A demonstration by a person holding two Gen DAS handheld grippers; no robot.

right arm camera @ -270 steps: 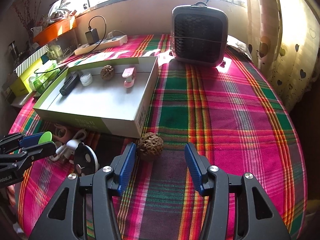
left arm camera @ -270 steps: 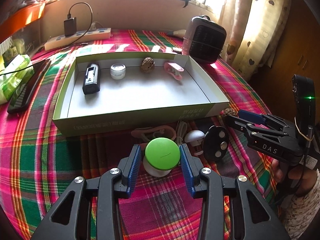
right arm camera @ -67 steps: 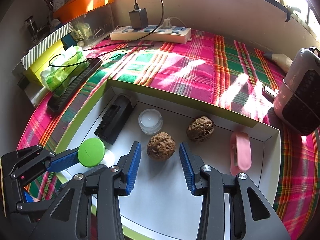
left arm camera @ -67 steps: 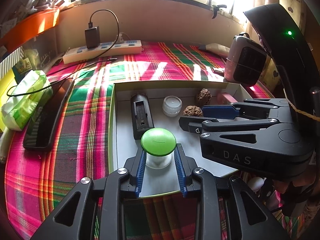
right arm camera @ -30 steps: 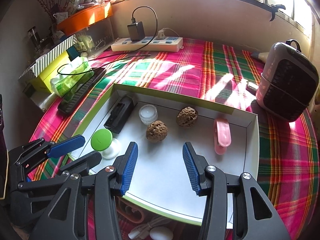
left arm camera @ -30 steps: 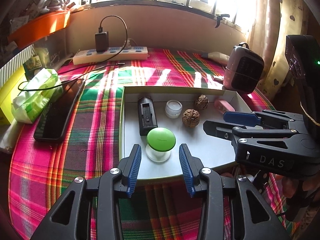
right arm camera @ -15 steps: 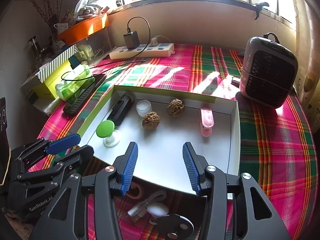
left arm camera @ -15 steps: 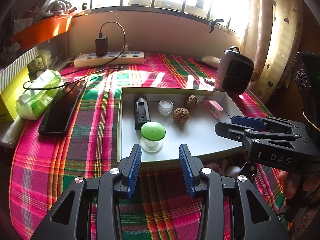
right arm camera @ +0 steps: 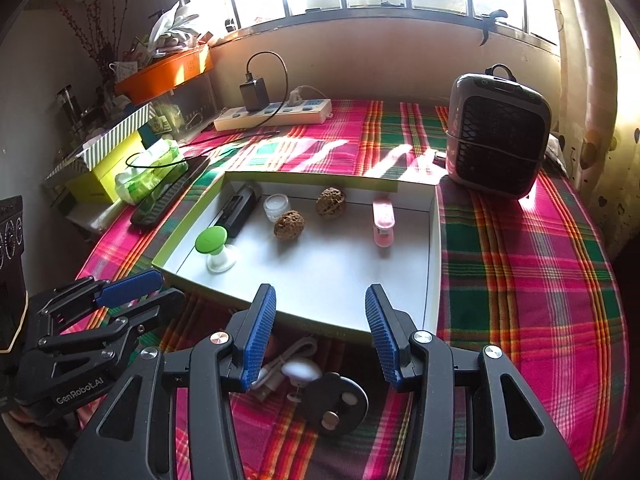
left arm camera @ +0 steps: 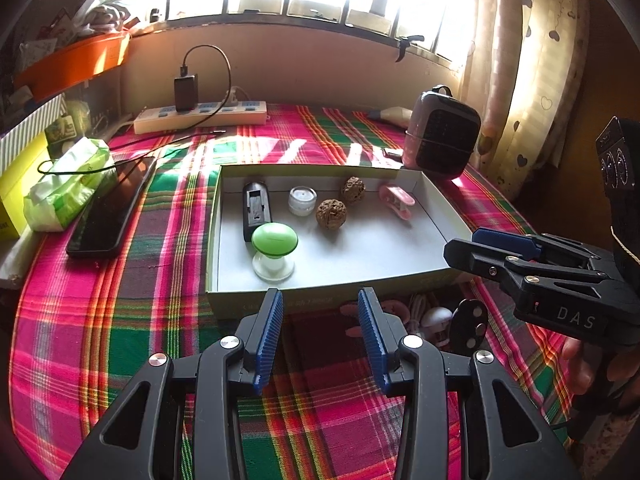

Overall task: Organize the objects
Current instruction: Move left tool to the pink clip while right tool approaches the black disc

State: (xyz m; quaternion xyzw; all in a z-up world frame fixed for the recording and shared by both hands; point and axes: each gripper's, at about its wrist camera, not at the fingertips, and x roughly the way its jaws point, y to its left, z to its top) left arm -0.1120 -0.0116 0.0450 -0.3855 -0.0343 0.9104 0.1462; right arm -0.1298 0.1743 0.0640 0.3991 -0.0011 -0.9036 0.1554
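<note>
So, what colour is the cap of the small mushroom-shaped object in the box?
Bright green cap on a whitish translucent base; it shows best in the left wrist view.

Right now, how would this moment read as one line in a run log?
left gripper: open, empty | right gripper: open, empty | box: green-capped jar, two walnuts inside | table: black disc outside box

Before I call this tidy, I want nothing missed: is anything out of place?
Yes. A white cable, a black disc and a pink clip lie on the cloth before the box, not in it.
</note>
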